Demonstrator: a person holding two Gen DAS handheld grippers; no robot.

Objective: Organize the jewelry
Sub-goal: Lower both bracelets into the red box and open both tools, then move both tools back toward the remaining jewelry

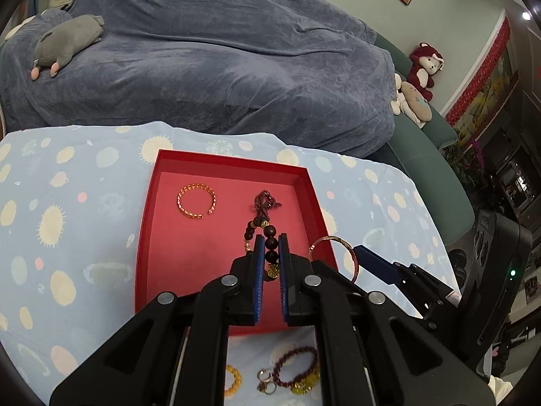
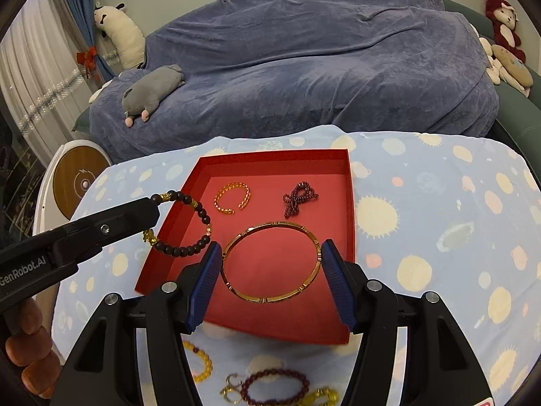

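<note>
A red tray (image 1: 230,165) (image 2: 274,157) lies on the spotted blue cloth. In it are a gold open bangle (image 1: 196,200) (image 2: 232,198) and a small dark red beaded piece (image 1: 265,200) (image 2: 299,198). My left gripper (image 1: 270,247) is shut on a dark bead bracelet (image 1: 271,244) (image 2: 199,223) and holds it over the tray's left edge. My right gripper (image 2: 270,253) holds a thin gold hoop bangle (image 2: 270,262) (image 1: 338,252) between its pads, above the tray's near part.
On the cloth in front of the tray lie a yellow bead bracelet (image 2: 203,362), a dark red bead bracelet (image 2: 274,387) and small rings (image 2: 231,390). A blue-covered sofa (image 2: 304,67) with a grey plush toy (image 2: 152,91) stands behind.
</note>
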